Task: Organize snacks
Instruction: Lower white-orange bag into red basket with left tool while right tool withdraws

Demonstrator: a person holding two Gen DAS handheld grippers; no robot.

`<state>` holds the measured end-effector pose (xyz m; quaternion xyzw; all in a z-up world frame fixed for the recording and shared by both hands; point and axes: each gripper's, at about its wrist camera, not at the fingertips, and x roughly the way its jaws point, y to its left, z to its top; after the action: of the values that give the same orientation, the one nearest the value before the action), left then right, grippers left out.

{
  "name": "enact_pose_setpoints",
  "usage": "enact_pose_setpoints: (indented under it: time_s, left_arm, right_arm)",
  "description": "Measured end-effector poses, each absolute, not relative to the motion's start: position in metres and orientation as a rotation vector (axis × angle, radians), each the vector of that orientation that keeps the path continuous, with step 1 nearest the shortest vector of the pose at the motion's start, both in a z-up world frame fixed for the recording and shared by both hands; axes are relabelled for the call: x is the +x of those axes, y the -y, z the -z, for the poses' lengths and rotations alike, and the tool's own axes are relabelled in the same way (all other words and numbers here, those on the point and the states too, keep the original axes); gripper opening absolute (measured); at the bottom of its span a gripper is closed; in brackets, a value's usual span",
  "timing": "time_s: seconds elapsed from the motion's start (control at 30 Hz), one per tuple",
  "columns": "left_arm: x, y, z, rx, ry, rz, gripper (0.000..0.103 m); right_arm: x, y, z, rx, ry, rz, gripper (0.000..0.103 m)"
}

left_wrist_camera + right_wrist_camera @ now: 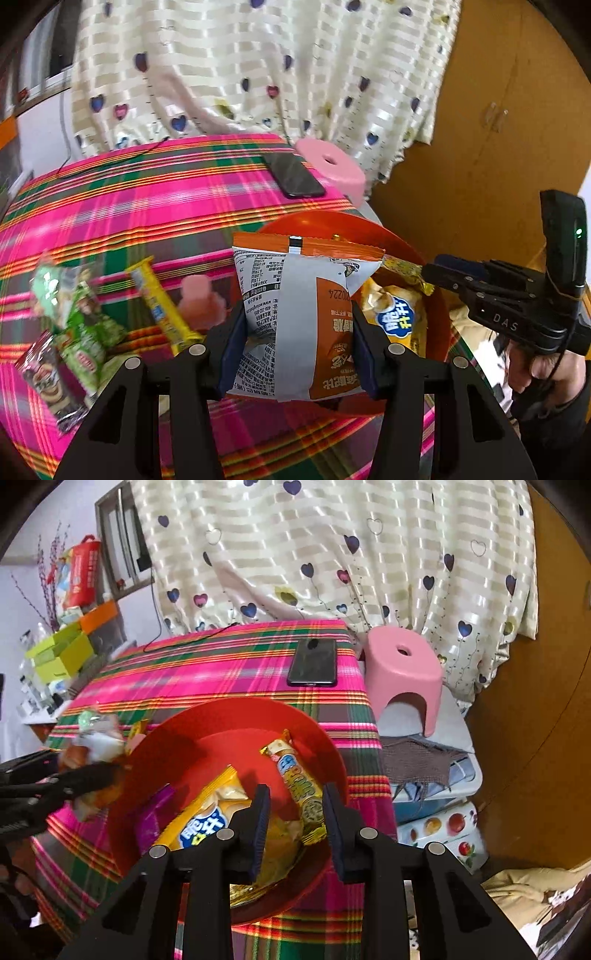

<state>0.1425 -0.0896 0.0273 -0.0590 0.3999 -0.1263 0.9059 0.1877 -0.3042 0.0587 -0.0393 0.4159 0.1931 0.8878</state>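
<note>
Left claw (297,347) tilted down, gripping snack bag (295,314)

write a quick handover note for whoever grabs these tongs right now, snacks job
Left tongs: shut on an orange and white snack bag, held over the near rim of the red bowl.
Right tongs: open over the bowl, nothing gripped; a yellow cookie pack lies between the pads.
In the bowl: that pack, a yellow bag, a purple packet.
Left on the plaid cloth: yellow bar, green packets, dark packet, pink jelly cup.
Next, probably: drop the held bag in, then fetch those.
</note>
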Motion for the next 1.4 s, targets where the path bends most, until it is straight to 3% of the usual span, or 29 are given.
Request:
enact_pose_setpoints:
  time_s: [0.27, 0.43, 0.93, 1.4]
  left_arm:
    - [0.156, 0.101, -0.016, -0.102, -0.864, 0.299, 0.053]
    - [0.152, 0.094, -0.02, -0.11, -0.822, 0.268, 0.058]
    - [0.146, 0.068, -0.033, -0.139, -0.768, 0.198, 0.058]
    - [0.108, 0.031, -0.038, -0.226, -0.735, 0.183, 0.058]
  right_arm:
    - [0.186, 0.302, -0.058, -0.078, -0.872, -0.423, 0.027]
    - [0.184, 0.299, -0.058, -0.072, -0.875, -0.436, 0.027]
    - [0.165, 0.273, -0.066, -0.106, -0.868, -0.499, 0.028]
    - [0.151, 0.252, -0.073, -0.123, -0.86, -0.535, 0.028]
